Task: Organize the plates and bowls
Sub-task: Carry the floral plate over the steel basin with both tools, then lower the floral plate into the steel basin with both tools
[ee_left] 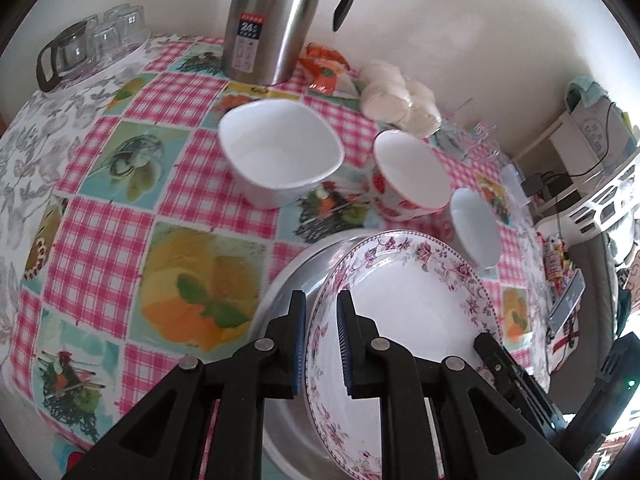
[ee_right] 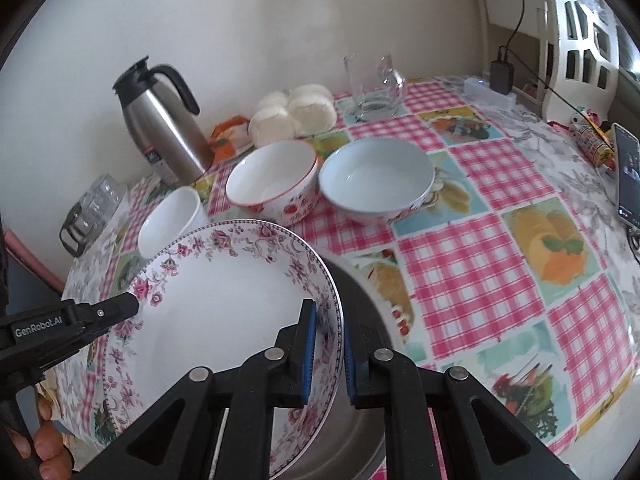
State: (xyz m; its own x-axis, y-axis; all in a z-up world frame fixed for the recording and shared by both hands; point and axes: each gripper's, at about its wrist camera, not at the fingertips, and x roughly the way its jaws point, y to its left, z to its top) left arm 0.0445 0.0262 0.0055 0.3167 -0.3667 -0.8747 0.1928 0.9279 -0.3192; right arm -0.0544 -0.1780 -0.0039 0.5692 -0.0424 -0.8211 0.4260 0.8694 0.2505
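A floral-rimmed plate (ee_left: 408,312) is held tilted above a steel plate (ee_left: 296,276) at the near table edge. My left gripper (ee_left: 322,344) is shut on the floral plate's left rim. My right gripper (ee_right: 330,354) is shut on its right rim; the plate also shows in the right wrist view (ee_right: 224,304), with the steel plate (ee_right: 360,432) under it. Behind stand a white square bowl (ee_left: 280,152), a strawberry-print bowl (ee_left: 408,176) and a pale blue bowl (ee_left: 476,228). They also show in the right wrist view: white bowl (ee_right: 170,220), strawberry bowl (ee_right: 272,180), pale blue bowl (ee_right: 376,178).
A steel thermos jug (ee_left: 272,20) stands at the back by the wall. A glass pot and cups (ee_left: 96,40) sit at the back left. A bag of white buns (ee_right: 292,114), a glass pitcher (ee_right: 372,88) and a phone (ee_right: 628,176) are on the checked tablecloth (ee_right: 480,248).
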